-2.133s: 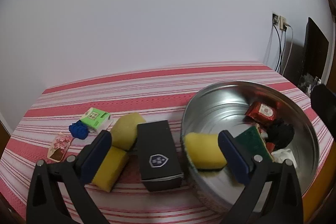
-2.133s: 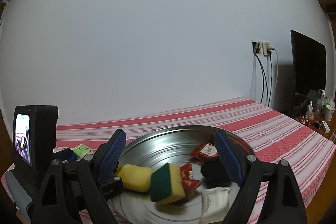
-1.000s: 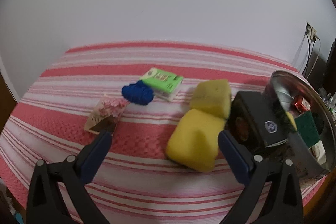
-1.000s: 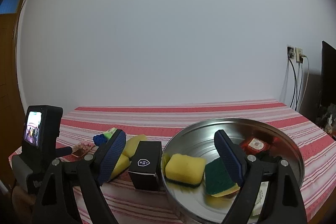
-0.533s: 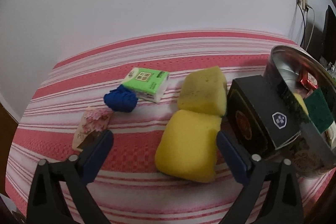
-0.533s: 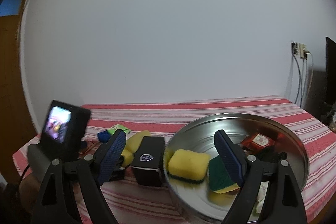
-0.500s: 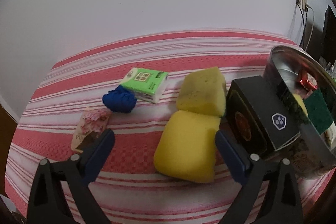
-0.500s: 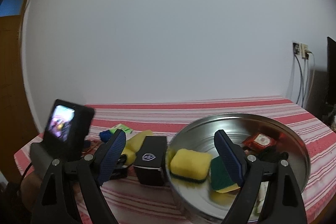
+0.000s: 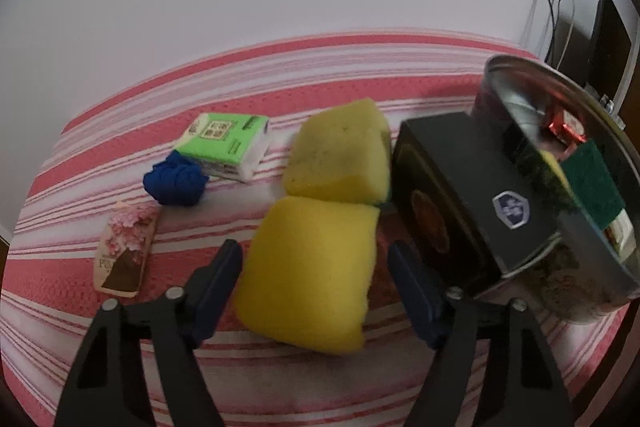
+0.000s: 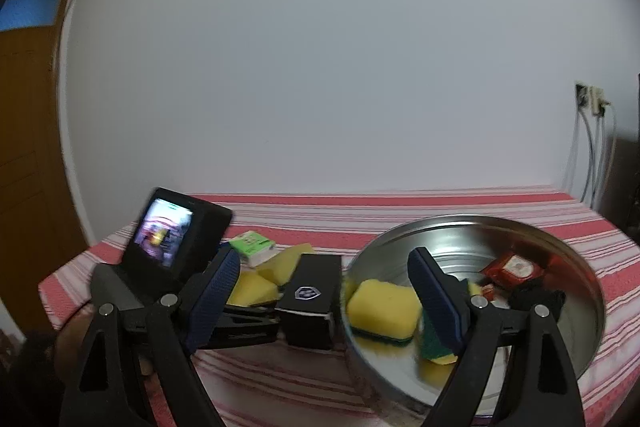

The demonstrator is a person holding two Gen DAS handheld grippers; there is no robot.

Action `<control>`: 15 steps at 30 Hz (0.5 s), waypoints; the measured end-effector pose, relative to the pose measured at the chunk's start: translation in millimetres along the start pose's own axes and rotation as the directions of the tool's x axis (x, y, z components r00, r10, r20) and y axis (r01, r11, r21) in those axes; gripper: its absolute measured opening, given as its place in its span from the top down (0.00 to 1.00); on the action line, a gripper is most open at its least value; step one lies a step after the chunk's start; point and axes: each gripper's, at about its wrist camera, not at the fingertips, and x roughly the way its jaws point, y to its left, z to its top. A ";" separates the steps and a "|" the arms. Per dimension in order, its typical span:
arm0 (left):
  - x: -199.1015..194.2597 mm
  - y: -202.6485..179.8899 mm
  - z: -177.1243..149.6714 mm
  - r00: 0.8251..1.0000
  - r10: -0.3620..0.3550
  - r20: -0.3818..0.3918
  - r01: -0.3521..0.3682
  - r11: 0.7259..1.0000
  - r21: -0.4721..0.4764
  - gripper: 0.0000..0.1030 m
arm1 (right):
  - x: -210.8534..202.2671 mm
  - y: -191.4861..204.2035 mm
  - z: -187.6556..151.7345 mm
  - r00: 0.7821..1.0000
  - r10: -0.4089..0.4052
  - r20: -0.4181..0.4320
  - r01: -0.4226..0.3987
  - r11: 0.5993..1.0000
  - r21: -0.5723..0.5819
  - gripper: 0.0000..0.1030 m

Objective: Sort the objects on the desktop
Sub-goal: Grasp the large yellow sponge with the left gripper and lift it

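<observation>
Closing in since the half-second-earlier frame, the left gripper (image 9: pixel 314 291) had its jaws narrowed around, perhaps not yet pressing, the yellow sponge (image 9: pixel 310 273) at lower centre, presumably bound for the metal basin (image 9: pixel 560 255) at right, while the right gripper (image 10: pixel 324 293) hung open.

Left gripper (image 9: pixel 314 291) has swung from above the metal basin (image 9: pixel 576 267) to the objects lying to its left, then lowered over the near yellow sponge (image 9: pixel 308 275). Its jaws have just been closing; the sponge now lies between them, with the left pad (image 9: pixel 218 291) close beside it and a narrow gap at the right pad (image 9: pixel 412 291).
</observation>
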 end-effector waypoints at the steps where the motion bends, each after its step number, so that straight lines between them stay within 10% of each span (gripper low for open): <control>1: 3.9 2.7 -0.8 1.000 0.000 -0.012 0.000 1.000 -0.014 0.36 | 0.2 -0.1 -1.8 0.999 0.034 -0.010 -0.034 0.999 0.018 0.15; 9: 6.1 14.4 -1.8 0.999 -0.051 -0.011 0.050 0.997 -0.061 0.45 | 25.5 16.9 -29.5 0.978 0.134 -0.160 -0.131 0.991 0.029 0.49; 15: 5.7 14.1 -3.7 0.998 -0.058 -0.007 0.057 0.996 -0.064 0.46 | 45.4 26.7 -40.0 0.968 0.055 -0.244 -0.054 0.998 0.011 0.50</control>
